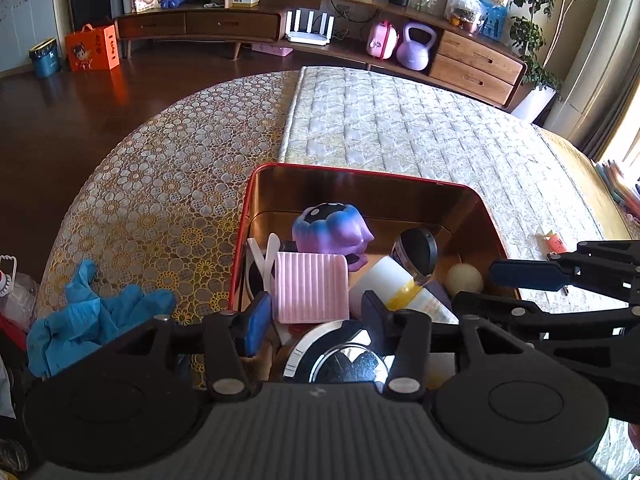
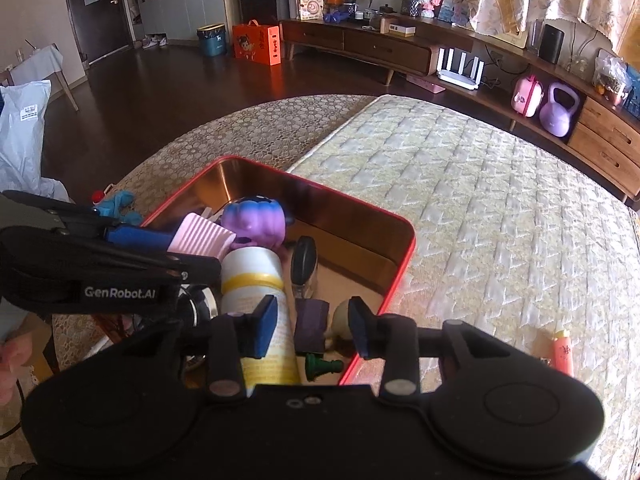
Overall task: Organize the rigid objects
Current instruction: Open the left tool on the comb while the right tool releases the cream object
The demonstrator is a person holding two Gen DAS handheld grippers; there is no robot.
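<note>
Here, in the left wrist view, the left gripper [image 1: 316,322] hangs over the near end of a red tin [image 1: 486,216] with a gold inside, its jaws partly open. A pink ribbed block [image 1: 310,286] lies between the blue pads without either pad pressing on it, and a shiny round lid [image 1: 336,354] sits just below. Further into the tin are a purple toy [image 1: 330,230], a white bottle [image 1: 390,284] with a yellow band, a black-capped jar [image 1: 416,250] and a pale ball [image 1: 466,278]. Blue gloves [image 1: 92,312] lie on the patterned cloth to the left.

In the right wrist view, the right gripper [image 2: 314,326] is also partly open and holds nothing. Beyond its pads are the white bottle [image 2: 256,280], a dark purple block [image 2: 310,322] and the ball [image 2: 340,316], with a green chess piece [image 2: 322,366] near the tin [image 2: 400,276] wall. An orange tube [image 2: 562,352] lies outside on the quilted mat.
</note>
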